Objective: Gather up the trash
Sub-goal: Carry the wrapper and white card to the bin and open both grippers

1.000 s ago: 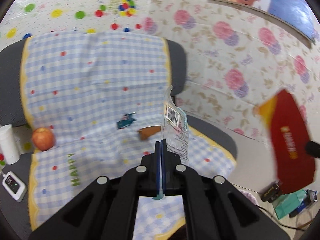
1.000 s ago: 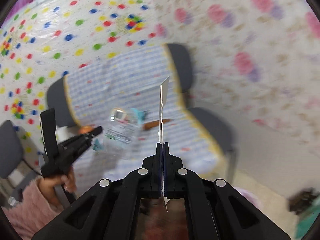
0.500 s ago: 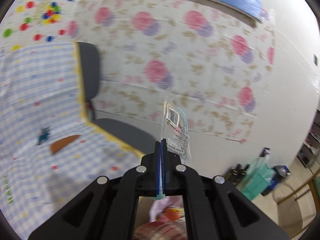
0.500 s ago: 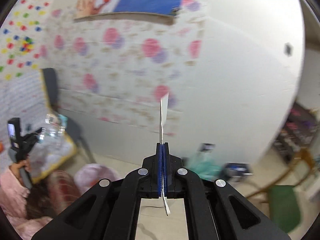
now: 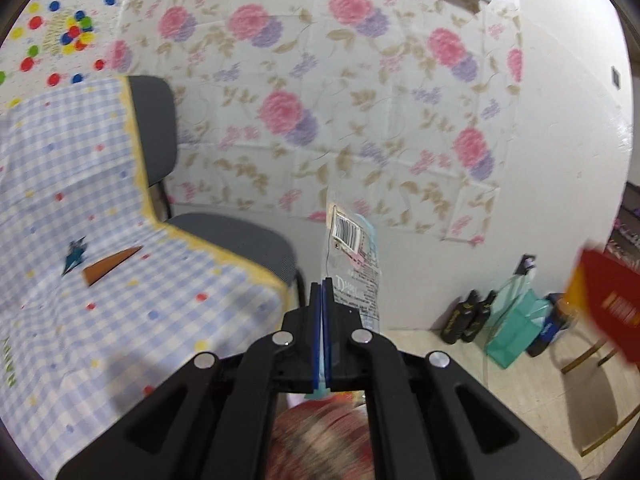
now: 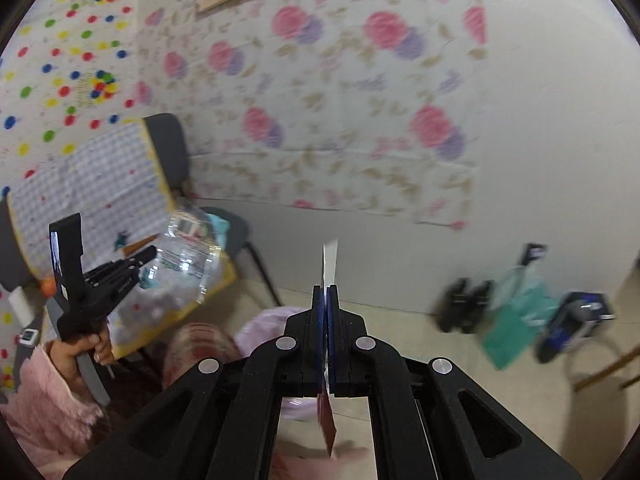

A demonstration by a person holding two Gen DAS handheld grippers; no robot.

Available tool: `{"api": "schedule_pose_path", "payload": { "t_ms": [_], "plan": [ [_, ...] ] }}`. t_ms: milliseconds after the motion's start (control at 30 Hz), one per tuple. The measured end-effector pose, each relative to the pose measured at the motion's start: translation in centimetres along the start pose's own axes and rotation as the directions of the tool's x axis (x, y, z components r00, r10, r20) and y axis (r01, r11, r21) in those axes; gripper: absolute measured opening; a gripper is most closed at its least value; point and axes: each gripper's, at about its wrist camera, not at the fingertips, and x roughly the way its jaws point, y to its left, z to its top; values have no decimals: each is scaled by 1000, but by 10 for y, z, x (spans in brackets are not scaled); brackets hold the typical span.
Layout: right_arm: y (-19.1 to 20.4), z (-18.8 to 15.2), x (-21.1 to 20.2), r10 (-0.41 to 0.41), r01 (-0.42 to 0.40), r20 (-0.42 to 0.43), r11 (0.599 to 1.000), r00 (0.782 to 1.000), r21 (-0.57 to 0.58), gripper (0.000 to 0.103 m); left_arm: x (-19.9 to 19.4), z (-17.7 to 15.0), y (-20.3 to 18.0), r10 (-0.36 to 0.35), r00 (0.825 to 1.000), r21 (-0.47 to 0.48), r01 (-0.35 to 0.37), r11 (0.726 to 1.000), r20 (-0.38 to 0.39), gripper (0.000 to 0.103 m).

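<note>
My left gripper [image 5: 322, 284] is shut on a clear plastic wrapper [image 5: 352, 256] with a barcode label, held upright in the air beside the chair. From the right wrist view the left gripper [image 6: 150, 256] shows with the same crinkled wrapper [image 6: 188, 252]. My right gripper [image 6: 326, 290] is shut on a flat red packet seen edge-on [image 6: 330, 264]; the packet also shows at the right edge of the left wrist view [image 5: 604, 304]. An orange scrap [image 5: 110, 266] and a small teal scrap [image 5: 74, 254] lie on the checked cloth [image 5: 120, 320].
A grey chair [image 5: 240, 236] draped with the cloth stands at left against a floral wall. On the floor by the wall are two dark bottles [image 5: 466, 316], a teal bag [image 5: 516, 320] and a blue item [image 6: 576, 320]. A pink bag [image 6: 272, 320] sits below.
Both grippers have swung right, away from the chair toward the wall and floor, each still holding its piece. The right view has then turned back left a little.
</note>
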Motion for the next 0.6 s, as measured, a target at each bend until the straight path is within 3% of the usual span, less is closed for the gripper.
{"api": "schedule_pose_path", "payload": {
  "t_ms": [100,200,400,600],
  "plan": [
    [16,-18,63,118,-119,21,993,993,15,2,6,-14,6,28,999,-19,-28,999,-18,0],
    [26,-28,107,175,-176,14,983,984,51,2,17,-26,9,38,998,-42,-40,998,-42,0],
    [24,-21,158,170,-169,-43,985,985,35,2,44,-32,6,52,994,-33,-55,998,-94,0],
    [6,-21,173,158,-152,-84,986,984,71,8,71,-35,-3,18,986,-19,-22,1000,-167,0]
  ]
}}
